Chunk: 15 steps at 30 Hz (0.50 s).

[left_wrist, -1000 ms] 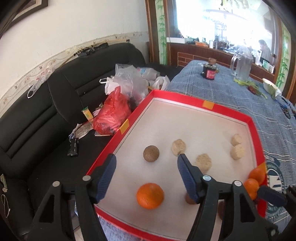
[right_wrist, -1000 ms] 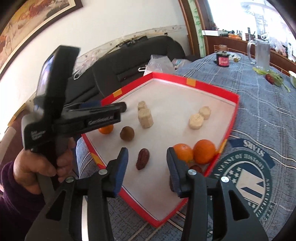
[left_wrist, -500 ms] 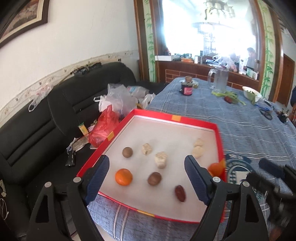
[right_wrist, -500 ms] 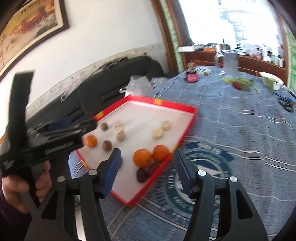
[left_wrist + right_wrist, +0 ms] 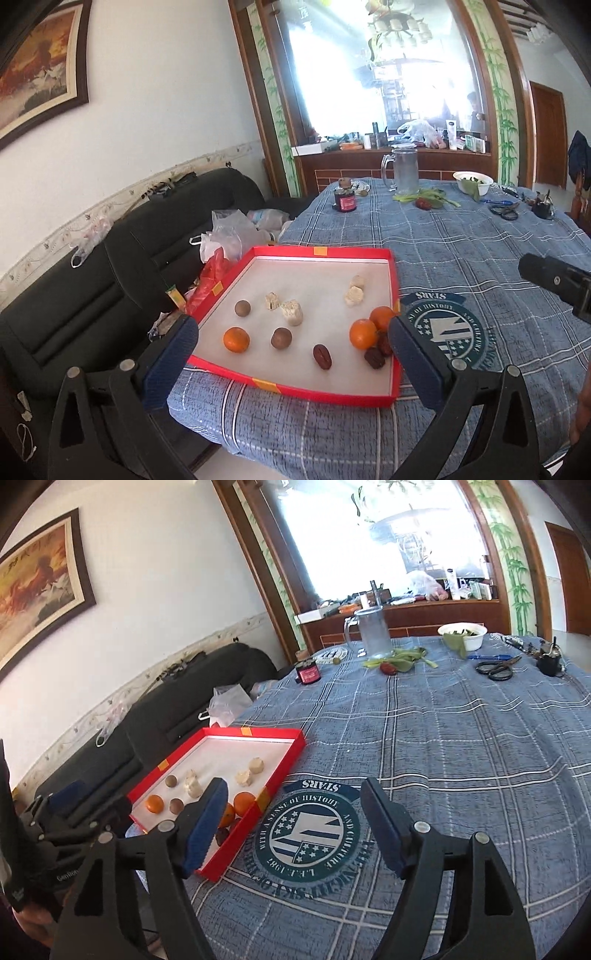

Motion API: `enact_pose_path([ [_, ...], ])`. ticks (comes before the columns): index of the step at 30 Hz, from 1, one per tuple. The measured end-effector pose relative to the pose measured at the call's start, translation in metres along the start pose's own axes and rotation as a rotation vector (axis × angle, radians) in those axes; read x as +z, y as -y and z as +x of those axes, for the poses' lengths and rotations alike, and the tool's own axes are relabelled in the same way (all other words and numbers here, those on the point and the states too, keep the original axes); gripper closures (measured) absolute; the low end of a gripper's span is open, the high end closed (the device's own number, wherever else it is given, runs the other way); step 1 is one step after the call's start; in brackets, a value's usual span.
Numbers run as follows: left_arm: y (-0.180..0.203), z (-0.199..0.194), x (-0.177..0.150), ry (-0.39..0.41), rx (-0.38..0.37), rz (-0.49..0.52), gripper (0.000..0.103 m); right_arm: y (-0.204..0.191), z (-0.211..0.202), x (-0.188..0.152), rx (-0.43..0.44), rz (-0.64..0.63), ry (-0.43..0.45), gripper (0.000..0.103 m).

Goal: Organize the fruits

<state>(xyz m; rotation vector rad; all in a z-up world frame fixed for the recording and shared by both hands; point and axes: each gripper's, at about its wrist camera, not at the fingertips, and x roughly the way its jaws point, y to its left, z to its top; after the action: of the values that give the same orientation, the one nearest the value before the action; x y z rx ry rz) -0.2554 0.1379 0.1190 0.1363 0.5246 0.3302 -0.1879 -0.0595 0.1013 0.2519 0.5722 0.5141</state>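
A red-rimmed tray with a white floor lies at the near left corner of the table. On it are a lone orange, two oranges together at the right rim, brown round fruits, dark red dates and pale chunks. My left gripper hovers in front of the tray, jaws opening, nothing between them. In the right wrist view the tray sits to the left; my right gripper hangs over the cloth's round emblem, jaws opening and empty.
The table wears a blue checked cloth. At its far end stand a glass jug, a red-labelled jar, a white bowl, greens and scissors. A black sofa with plastic bags runs along the left.
Both grippers have drawn back and up from the tray, and their jaws have widened. The tray now looks smaller and farther off in both views; the right gripper has swung right over the emblem.
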Motion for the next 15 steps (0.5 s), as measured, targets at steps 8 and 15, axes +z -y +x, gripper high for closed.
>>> enact_pose_path([
  [8,-0.003,-0.036,-0.002,0.083,0.028,0.01,0.0,-0.022,-0.035,-0.003,0.023,-0.053,0.078,0.02],
  [15,-0.01,-0.051,-0.001,0.117,0.023,-0.017,0.0,-0.041,-0.058,-0.002,0.024,-0.087,0.134,0.016],
])
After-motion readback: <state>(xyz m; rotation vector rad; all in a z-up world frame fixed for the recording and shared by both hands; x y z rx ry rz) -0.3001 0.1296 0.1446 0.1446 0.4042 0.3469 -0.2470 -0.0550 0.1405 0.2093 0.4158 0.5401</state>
